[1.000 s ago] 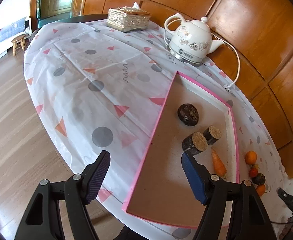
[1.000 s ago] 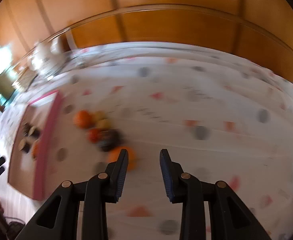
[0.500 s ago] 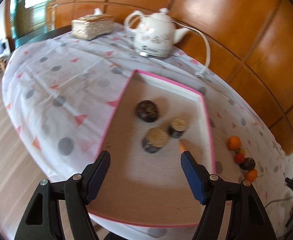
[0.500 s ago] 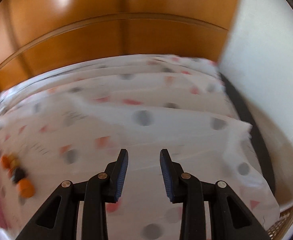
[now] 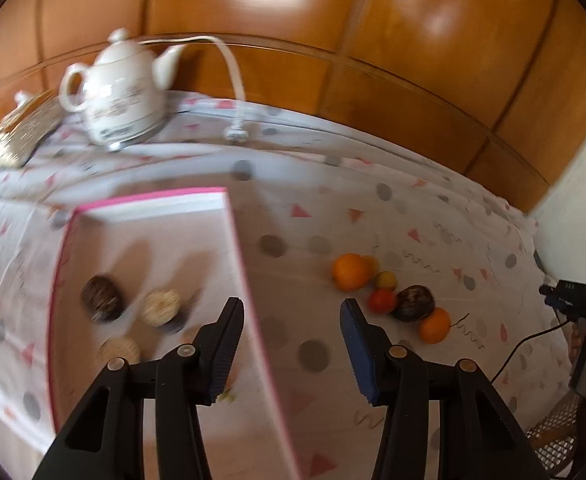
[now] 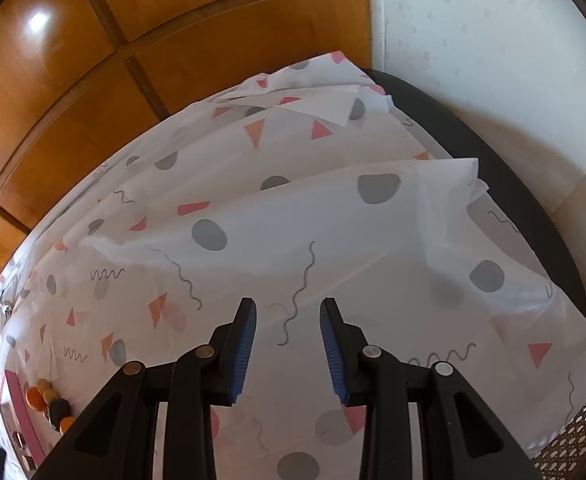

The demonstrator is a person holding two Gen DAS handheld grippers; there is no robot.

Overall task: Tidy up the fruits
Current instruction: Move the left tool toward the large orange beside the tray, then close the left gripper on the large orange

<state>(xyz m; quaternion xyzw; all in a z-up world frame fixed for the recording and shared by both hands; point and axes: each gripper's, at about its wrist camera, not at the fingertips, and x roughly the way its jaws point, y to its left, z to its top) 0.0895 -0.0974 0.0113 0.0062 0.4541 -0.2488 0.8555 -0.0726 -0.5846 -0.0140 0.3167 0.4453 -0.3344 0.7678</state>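
The left gripper (image 5: 293, 320) is hanging over the pink-edged tray (image 5: 249, 280), which I am taking as the landmark. Its jaws have just been closing but are standing apart with nothing between them, seemingly narrowing for a small fruit. The fruits (image 5: 393, 300), a cluster of oranges, small red and yellow ones and a dark one, are lying on the desk (image 5: 433, 216) just beyond the tray's right wall, probably waiting to go in. Inside the tray a few dark round pieces (image 5: 101, 298) are already sitting. The right gripper (image 6: 288, 344) is pointing at bare cloth well away from the tray, jaws narrowly apart and empty, likely idling.
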